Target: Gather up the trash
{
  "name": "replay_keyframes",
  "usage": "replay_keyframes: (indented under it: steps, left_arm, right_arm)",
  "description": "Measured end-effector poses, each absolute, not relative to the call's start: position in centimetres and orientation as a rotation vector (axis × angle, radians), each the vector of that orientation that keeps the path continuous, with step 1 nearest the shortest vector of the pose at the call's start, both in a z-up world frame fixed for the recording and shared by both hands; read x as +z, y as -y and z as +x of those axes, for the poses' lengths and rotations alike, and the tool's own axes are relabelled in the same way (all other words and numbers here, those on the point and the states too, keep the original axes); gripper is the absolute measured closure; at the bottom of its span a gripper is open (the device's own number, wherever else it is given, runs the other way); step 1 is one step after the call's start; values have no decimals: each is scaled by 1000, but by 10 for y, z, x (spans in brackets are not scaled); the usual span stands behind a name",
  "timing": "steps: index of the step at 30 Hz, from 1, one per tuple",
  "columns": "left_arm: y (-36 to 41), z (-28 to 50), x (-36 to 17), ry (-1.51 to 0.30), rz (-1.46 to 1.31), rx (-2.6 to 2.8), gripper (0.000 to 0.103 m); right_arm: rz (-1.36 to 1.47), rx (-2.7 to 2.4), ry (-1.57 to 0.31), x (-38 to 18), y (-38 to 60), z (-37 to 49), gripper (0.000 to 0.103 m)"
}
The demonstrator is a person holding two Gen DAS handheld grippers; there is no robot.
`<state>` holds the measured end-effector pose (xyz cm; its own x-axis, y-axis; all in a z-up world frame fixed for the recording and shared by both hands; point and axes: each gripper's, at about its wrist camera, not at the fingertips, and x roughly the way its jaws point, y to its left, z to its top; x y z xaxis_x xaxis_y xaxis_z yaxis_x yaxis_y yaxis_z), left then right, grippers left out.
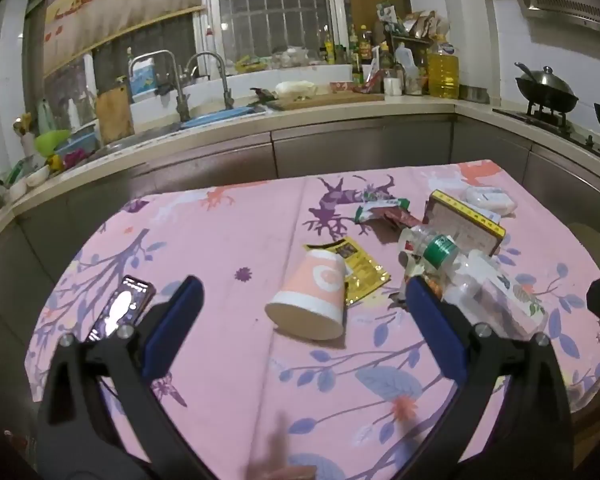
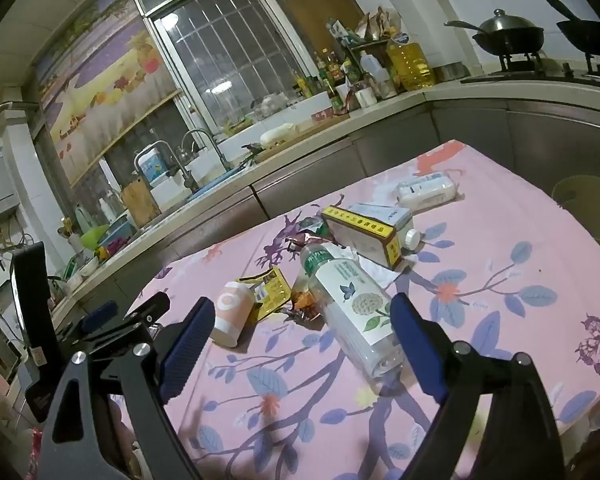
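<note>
Blue-padded fingers of the left gripper (image 1: pixel 304 304) fill the lower part of the left wrist view, spread wide with nothing clasped; between them, at frame centre, lies a tipped-over pink paper cup (image 1: pixel 314 294) on the pink floral tablecloth (image 1: pixel 228 232). Just right of the cup, a yellow foil wrapper (image 1: pixel 360 268) is tucked partly under it. Further right, a clear plastic bottle with a green label band (image 1: pixel 440 250) lies on its side, touching a second clear bottle with a flower label (image 1: pixel 508 300) at the right finger. Above them sit a yellow-edged carton (image 1: pixel 466 220), a red-and-green snack packet (image 1: pixel 380 210) and a white wrapped pack (image 1: pixel 490 198). A lit phone (image 1: pixel 122 306) rests at lower left, beside the left finger.

From the right wrist view, the right gripper (image 2: pixel 300 328) is likewise released, jaws wide apart, the flower-label bottle lying just inside its right finger, apart from the pad as far as can be seen. The cup sits near its left finger. Behind the table runs a kitchen counter (image 2: pixel 236 184) with sink taps, and a wok (image 2: pixel 508 36) at upper right.
</note>
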<state>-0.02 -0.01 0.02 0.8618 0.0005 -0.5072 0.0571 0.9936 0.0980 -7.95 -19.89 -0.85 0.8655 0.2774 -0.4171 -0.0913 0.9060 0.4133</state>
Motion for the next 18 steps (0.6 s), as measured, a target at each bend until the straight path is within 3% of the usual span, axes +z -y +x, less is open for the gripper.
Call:
replay_keyframes:
  steps: [18]
  left_arm:
    - [3,3,-10,-553,130,-30,6]
  right_arm:
    - [406,196,-499,-8,199,-79,17]
